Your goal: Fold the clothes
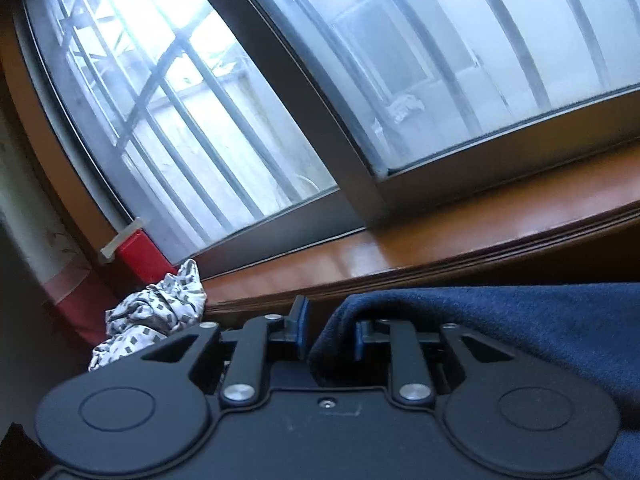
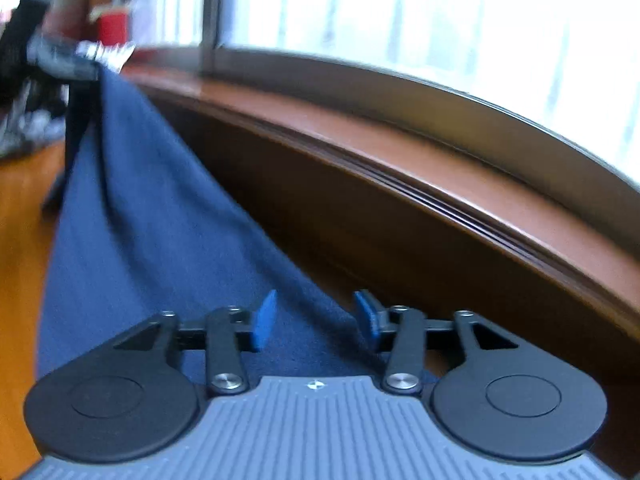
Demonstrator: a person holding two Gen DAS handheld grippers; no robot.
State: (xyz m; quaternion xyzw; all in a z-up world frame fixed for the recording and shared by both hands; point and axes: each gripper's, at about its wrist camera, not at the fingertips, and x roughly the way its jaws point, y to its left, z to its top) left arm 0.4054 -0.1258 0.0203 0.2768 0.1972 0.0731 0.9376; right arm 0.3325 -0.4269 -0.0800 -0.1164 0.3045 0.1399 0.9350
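A navy blue garment [image 2: 160, 208] stretches in a taut band from my left gripper down to my right gripper. In the left wrist view the navy garment [image 1: 500, 320] bunches between the fingers and drapes over the right finger [image 1: 362, 334]. My left gripper [image 1: 330, 326] is shut on that bunch. It also shows blurred at the top left of the right wrist view as the left gripper [image 2: 76, 64], holding the cloth's raised corner. My right gripper [image 2: 316, 320] stands open, its blue pads wide apart. The cloth runs flat between and beneath its fingers.
A wooden window sill [image 1: 440, 240] and sliding window [image 1: 280, 100] lie straight ahead. A crumpled white patterned garment [image 1: 160, 304] sits at the left by a red box [image 1: 140, 252]. Orange wooden surface [image 2: 20, 220] shows at the left of the right wrist view.
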